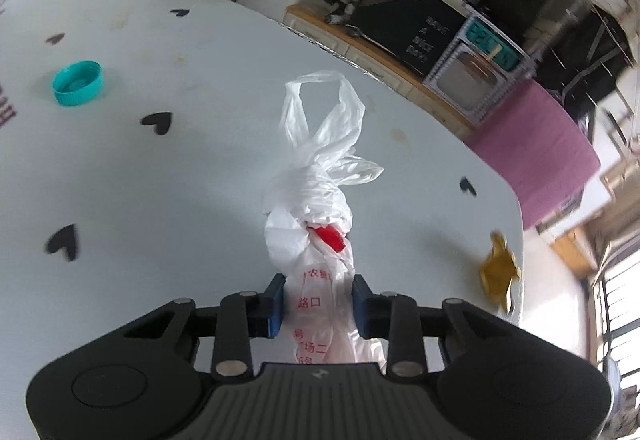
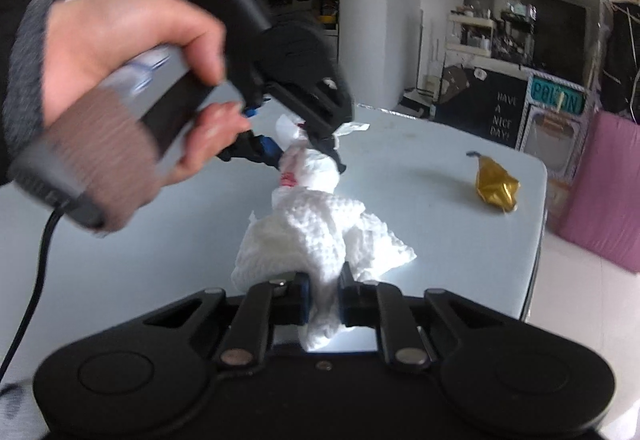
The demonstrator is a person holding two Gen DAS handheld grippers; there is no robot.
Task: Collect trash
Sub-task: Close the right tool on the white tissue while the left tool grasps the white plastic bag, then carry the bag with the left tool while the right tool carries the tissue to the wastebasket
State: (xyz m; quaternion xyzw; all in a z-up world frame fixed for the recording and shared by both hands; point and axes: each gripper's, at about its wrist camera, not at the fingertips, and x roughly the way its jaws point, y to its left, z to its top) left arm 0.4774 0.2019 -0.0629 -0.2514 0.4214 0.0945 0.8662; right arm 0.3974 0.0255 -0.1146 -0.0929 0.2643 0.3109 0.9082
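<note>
My left gripper is shut on a knotted white plastic bag with red print and a red bit inside, held above the white table. My right gripper is shut on a crumpled white paper towel. In the right wrist view the left gripper and the hand holding it are just beyond the towel, with the bag in its fingers. A teal bottle cap lies on the table at far left. A crumpled gold wrapper lies near the right table edge; it also shows in the right wrist view.
The table has black heart marks. Beyond its far edge stand a pink covered piece, a black sign board and cluttered shelves. A black cable hangs at left.
</note>
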